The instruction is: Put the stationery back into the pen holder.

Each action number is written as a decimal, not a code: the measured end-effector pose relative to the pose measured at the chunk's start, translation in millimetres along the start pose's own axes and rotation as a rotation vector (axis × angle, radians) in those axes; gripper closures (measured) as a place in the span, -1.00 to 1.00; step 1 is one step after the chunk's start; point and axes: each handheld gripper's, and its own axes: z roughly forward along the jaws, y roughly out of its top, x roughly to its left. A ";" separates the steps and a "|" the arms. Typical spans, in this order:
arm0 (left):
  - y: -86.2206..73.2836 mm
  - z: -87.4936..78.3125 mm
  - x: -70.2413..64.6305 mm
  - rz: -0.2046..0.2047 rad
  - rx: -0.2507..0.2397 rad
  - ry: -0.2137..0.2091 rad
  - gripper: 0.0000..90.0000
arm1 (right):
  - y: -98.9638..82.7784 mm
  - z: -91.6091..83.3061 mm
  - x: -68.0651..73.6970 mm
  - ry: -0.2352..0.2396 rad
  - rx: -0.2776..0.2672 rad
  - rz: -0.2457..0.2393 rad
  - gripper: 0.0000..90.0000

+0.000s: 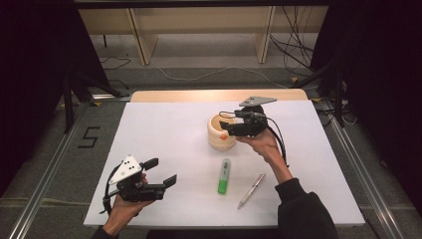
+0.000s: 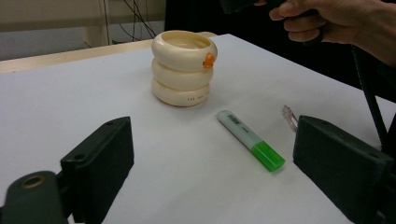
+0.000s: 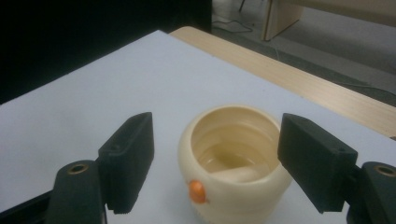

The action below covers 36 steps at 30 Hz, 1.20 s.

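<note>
The white-topped bench (image 1: 164, 129) carries everything, with a strip of bare wood along its far edge. Near its middle stands the cream ringed pen pot (image 1: 221, 132), upright, mouth open to the top, a small orange knob on its side; in the right gripper view a pale stick-like object lies inside on its bottom. The right gripper (image 1: 230, 122) hangs over the pot's right rim, its fingers (image 3: 128, 161) released and spread wide, nothing between them, the pot just below and beyond them. The left gripper (image 1: 161, 172) is held low at the near left corner of the bench, well apart from the pot, its fingers (image 2: 100, 163) also released and empty. In front of the pot lies a green highlighter (image 1: 224, 176), and just to its right a slim pen (image 1: 251, 190), both flat on the bench and apart from each other.
</note>
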 end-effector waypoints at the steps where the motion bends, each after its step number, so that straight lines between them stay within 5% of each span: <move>1: -0.1 0.3 -0.1 -0.003 -0.001 0.001 -0.74 | -0.4 -3.4 1.5 0.007 0.008 -0.009 -0.38; 8: -0.1 0.7 -0.2 -0.002 0.000 0.001 -0.74 | -11.2 -20.4 2.9 0.051 0.055 -0.041 -0.39; 36: 0.6 -0.3 -0.6 -0.001 -0.003 0.000 -0.74 | -72.6 -41.3 21.4 0.176 0.330 -0.165 -0.39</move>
